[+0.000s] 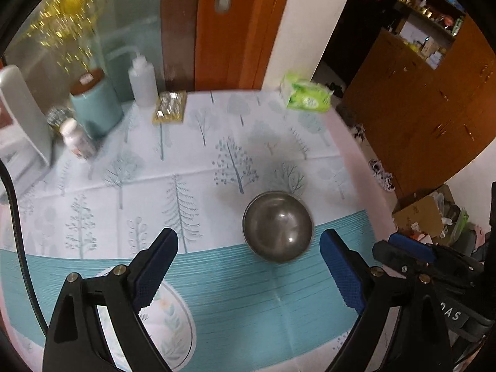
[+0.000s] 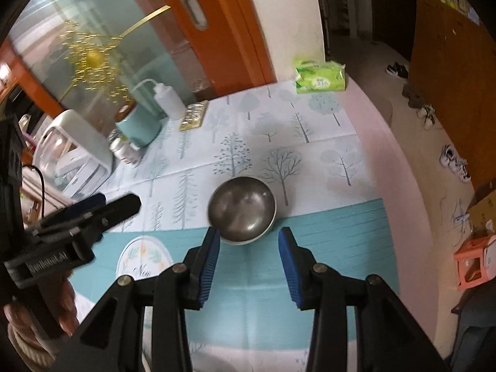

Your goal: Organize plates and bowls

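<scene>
your left tool (image 1: 248, 263): spread wide, nothing in it | your right tool (image 2: 249, 255): spread, nothing in it, tips just short of bowl (image 2: 242, 210) rim | bowl: steel, upright on bench (image 2: 325, 232) cloth, dead ahead of right tool | plate (image 1: 173, 325): under left tool's left finger

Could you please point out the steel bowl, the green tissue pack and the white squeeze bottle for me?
steel bowl (image 2: 242, 210), right wrist view, on its inner bottom.
green tissue pack (image 2: 320, 77), right wrist view, on its printed top face.
white squeeze bottle (image 1: 143, 83), left wrist view, on the middle of its body.
</scene>
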The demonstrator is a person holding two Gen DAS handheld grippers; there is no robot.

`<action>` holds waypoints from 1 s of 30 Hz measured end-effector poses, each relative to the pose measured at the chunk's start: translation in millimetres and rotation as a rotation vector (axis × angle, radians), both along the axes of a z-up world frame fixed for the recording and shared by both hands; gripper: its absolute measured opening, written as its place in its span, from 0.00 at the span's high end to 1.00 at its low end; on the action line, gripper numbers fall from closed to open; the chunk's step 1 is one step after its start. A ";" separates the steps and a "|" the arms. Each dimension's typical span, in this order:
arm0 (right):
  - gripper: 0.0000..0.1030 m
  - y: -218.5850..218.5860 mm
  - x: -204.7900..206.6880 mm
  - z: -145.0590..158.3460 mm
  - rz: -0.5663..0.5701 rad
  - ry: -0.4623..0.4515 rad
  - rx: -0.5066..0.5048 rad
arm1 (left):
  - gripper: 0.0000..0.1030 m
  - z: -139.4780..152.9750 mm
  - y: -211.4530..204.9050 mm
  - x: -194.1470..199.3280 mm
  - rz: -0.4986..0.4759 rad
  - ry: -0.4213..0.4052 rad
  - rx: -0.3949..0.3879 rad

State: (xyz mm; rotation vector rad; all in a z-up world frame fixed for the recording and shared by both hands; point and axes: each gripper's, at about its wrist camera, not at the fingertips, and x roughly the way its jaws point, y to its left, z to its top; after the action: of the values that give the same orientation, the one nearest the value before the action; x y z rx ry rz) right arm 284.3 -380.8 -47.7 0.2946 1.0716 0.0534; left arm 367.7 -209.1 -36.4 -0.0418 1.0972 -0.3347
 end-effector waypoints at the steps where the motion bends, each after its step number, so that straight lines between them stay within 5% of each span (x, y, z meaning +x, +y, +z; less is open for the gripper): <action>1: 0.61 -2.1 8.8 -10.4 -0.012 0.017 0.005 | 0.10 -8.8 -1.9 2.4 -0.003 0.013 0.003; 5: 0.61 -4.6 33.7 -47.1 -0.028 0.076 0.051 | 0.11 -58.2 -10.3 27.1 0.010 0.121 -0.015; 11: 0.61 -5.0 55.8 -85.4 -0.060 0.138 0.063 | 0.13 -103.0 -18.4 47.2 0.021 0.163 -0.026; 14: 0.62 -6.4 62.2 -97.7 -0.070 0.161 0.072 | 0.24 -117.5 -23.6 51.5 0.004 0.179 -0.016; 17: 0.76 -8.4 67.2 -108.4 -0.073 0.185 0.089 | 0.48 -130.7 -28.3 54.6 -0.017 0.209 -0.016; 21: 0.91 -7.7 71.2 -118.0 -0.070 0.216 0.091 | 0.92 -142.1 -34.8 57.2 -0.040 0.246 -0.005; 30: 0.93 -8.8 58.4 -107.5 -0.058 0.209 0.125 | 0.93 -130.7 -32.3 42.3 -0.056 0.234 0.015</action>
State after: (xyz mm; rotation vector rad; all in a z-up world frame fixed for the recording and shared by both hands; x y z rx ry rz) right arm 342.7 -389.7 -155.2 0.4515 1.2684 0.0384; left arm 410.0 -241.4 -167.1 -0.0373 1.3340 -0.3781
